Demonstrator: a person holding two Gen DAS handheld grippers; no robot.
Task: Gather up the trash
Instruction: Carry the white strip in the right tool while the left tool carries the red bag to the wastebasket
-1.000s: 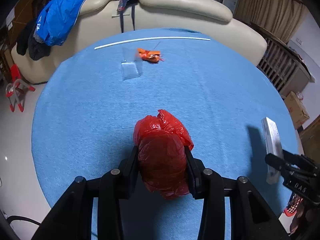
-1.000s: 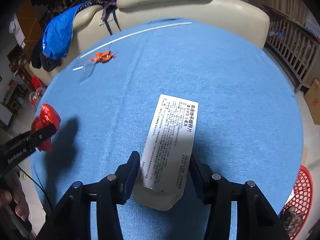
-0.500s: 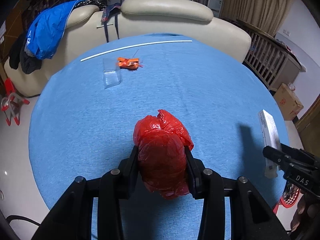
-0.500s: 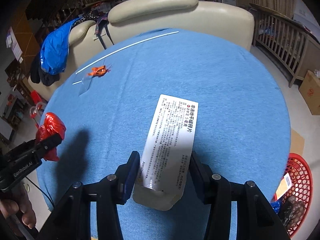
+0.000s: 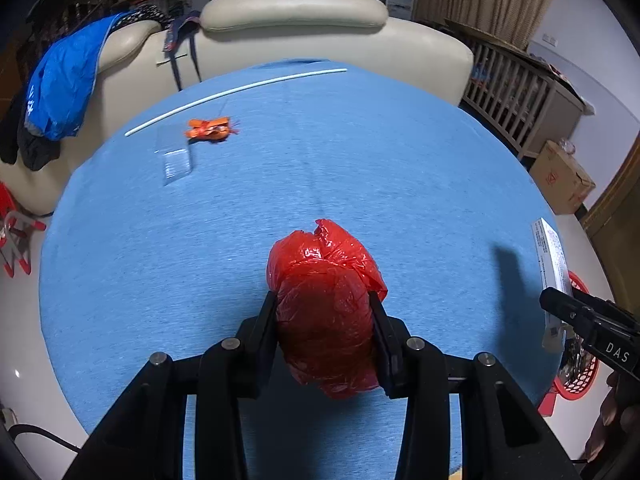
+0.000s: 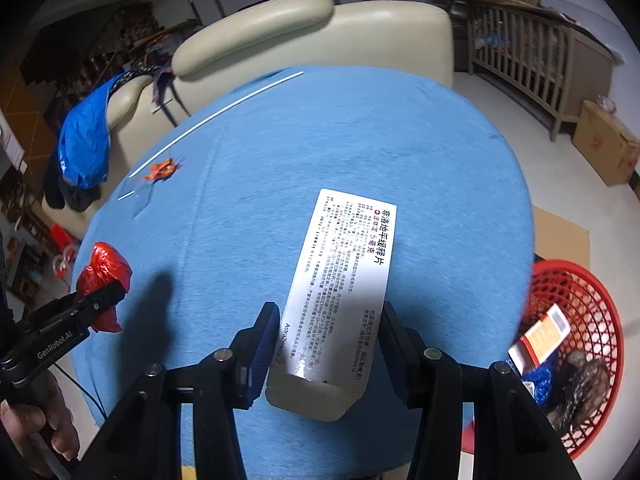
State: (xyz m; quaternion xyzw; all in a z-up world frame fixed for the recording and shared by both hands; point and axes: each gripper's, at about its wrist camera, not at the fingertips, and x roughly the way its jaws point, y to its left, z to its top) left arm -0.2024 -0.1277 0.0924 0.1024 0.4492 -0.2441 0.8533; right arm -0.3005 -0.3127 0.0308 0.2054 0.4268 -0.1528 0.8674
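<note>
The left tool (image 5: pixel 324 320) is clamped on a crumpled red bag (image 5: pixel 326 300) above the blue surface (image 5: pixel 400 168). The right tool (image 6: pixel 328 332) grips a white medicine box (image 6: pixel 344 272). Only the right wrist view shows inside the red basket (image 6: pixel 592 320) on the floor: an orange-and-white carton (image 6: pixel 540 334).

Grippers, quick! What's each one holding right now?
Left gripper: closed on the red plastic bag.
Right gripper: closed on the white medicine box.
</note>
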